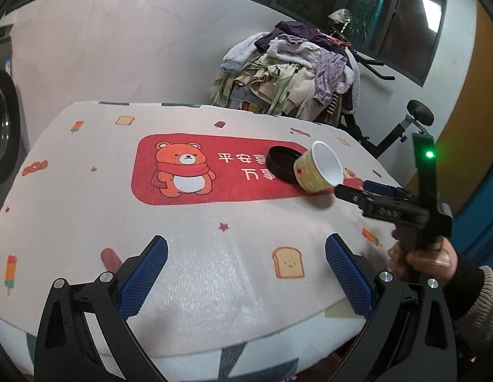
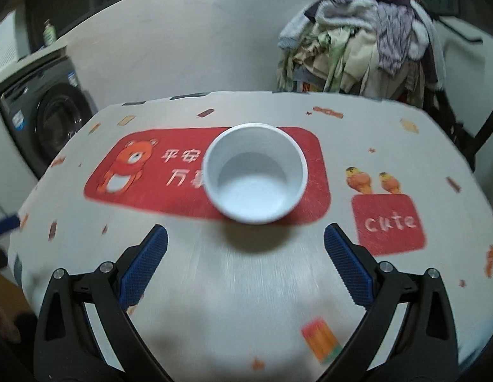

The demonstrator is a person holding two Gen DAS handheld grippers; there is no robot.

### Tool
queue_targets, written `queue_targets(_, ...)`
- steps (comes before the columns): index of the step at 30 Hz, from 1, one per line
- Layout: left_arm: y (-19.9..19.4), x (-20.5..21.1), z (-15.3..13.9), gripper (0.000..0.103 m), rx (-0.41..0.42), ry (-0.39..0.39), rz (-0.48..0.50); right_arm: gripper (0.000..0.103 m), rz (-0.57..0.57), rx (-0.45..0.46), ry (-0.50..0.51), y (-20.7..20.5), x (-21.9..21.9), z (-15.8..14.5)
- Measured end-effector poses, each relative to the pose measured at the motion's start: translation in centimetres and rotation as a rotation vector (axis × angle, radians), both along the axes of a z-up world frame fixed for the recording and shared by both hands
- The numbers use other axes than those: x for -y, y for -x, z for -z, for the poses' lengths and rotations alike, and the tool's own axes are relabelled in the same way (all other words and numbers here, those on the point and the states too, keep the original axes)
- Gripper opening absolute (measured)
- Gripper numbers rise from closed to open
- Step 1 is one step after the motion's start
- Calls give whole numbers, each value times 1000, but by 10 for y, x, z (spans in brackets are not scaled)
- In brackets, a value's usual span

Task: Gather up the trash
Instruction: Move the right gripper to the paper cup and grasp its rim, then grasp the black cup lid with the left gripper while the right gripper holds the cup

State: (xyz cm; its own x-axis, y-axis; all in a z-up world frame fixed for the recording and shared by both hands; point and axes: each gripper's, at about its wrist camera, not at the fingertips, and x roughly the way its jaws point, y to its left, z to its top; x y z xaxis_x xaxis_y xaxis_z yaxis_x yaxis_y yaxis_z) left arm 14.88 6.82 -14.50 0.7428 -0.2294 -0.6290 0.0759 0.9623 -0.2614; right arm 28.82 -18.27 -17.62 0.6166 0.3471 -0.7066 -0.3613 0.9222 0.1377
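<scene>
A paper cup, yellow patterned outside and white inside, is tilted in the air just above the table with its mouth toward my right gripper; in the right wrist view the cup shows its empty white inside ahead of the open fingers. A black round lid lies flat on the red bear mat behind it. My right gripper is just right of the cup; I cannot tell if it touches. My right gripper is open. My left gripper is open and empty over the table's near part.
The table has a white cloth with a red bear mat. A chair piled with clothes stands behind the far edge. A washing machine is at the left. An exercise machine stands at the right.
</scene>
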Motion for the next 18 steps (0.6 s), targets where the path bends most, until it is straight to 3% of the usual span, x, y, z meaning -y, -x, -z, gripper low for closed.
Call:
queue_targets(9, -35, -13, 15, 97, -62, 93, -12, 96, 53, -55, -5, -56, -18, 21)
queue_targets(10, -39, -14, 16, 97, -67, 106, -11, 94, 50, -55, -7, -58, -18, 22)
queue_targets(11, -44, -14, 17, 97, -72, 122, -7, 82, 44, -49, -11, -58, -18, 22)
queue_targets(16, -76, -5, 21, 97, -115, 211, 30, 82, 30, 15, -40, -43, -5, 11)
queue_targets(18, -94, 3, 24, 87, -131, 245, 71, 82, 38, 44, -42, -36, 4, 5)
